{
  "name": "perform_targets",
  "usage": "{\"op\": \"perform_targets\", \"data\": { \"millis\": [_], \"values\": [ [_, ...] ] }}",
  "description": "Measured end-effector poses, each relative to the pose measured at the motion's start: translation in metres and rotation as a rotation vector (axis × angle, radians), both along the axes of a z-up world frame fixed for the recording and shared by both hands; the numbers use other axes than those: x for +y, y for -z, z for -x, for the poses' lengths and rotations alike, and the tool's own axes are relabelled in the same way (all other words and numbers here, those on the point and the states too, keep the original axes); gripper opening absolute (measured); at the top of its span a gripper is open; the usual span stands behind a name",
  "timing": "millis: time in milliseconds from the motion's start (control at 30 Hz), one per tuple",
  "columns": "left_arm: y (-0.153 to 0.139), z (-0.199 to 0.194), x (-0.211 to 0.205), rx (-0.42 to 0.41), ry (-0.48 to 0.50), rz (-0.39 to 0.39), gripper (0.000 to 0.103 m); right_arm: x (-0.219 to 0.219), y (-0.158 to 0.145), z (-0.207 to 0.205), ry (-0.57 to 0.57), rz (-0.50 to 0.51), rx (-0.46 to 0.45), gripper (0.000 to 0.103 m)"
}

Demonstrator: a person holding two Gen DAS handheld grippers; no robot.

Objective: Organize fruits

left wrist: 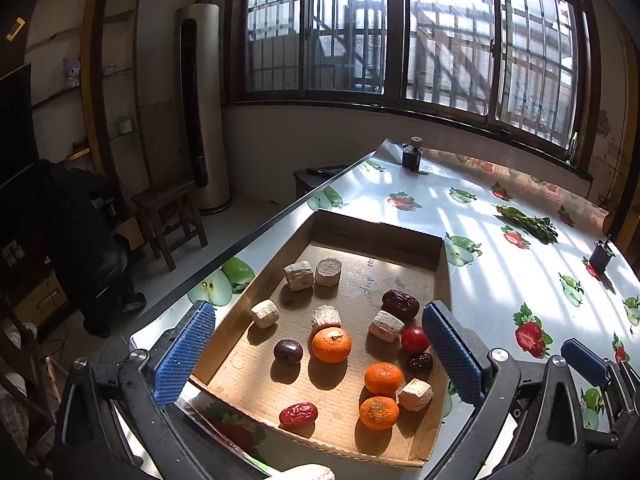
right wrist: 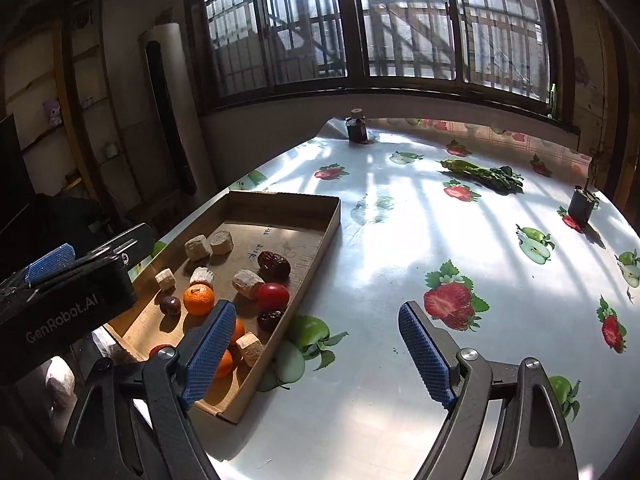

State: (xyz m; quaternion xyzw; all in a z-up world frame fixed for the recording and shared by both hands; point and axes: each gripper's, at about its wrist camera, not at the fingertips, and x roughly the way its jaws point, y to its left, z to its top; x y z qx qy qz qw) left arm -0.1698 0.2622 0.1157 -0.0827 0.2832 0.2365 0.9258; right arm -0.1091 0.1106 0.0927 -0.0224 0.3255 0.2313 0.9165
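A shallow cardboard tray [left wrist: 439, 280] [right wrist: 320, 232] lies on the table's left side. It holds three oranges [left wrist: 331, 345] [right wrist: 199, 299], a red tomato [left wrist: 415, 339] [right wrist: 273, 295], a purple plum [left wrist: 288, 351] [right wrist: 170, 305], dark dates [left wrist: 400, 304] [right wrist: 273, 265], a red date [left wrist: 298, 413] and several beige chunks [left wrist: 298, 275] [right wrist: 197, 247]. My left gripper [left wrist: 320, 354] is open and empty, hovering over the tray's near half. My right gripper [right wrist: 320, 354] is open and empty over the bare tablecloth to the right of the tray; its blue pad also shows in the left wrist view [left wrist: 584, 362].
The table wears a fruit-print cloth [right wrist: 400, 240]. A bunch of green vegetables [left wrist: 528, 222] [right wrist: 484, 174] lies at the far right. A dark jar [left wrist: 412, 156] [right wrist: 357, 128] stands at the far edge, a small black holder [left wrist: 601, 256] [right wrist: 582, 206] at the right edge. A stool [left wrist: 168, 216] stands on the floor left.
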Motion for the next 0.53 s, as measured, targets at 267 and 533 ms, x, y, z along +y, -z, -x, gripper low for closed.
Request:
{"op": "perform_targets", "data": {
  "millis": [267,533],
  "values": [
    [0.010,-0.004,0.009,0.029,0.005,0.031,0.103,0.011,0.002,-0.007,-0.002,0.038,-0.004,0.088],
    [0.014,-0.008,0.005,0.072,0.036,0.057,0.103,0.008,0.007,-0.009,0.000,0.017,0.028,0.088]
  ]
}}
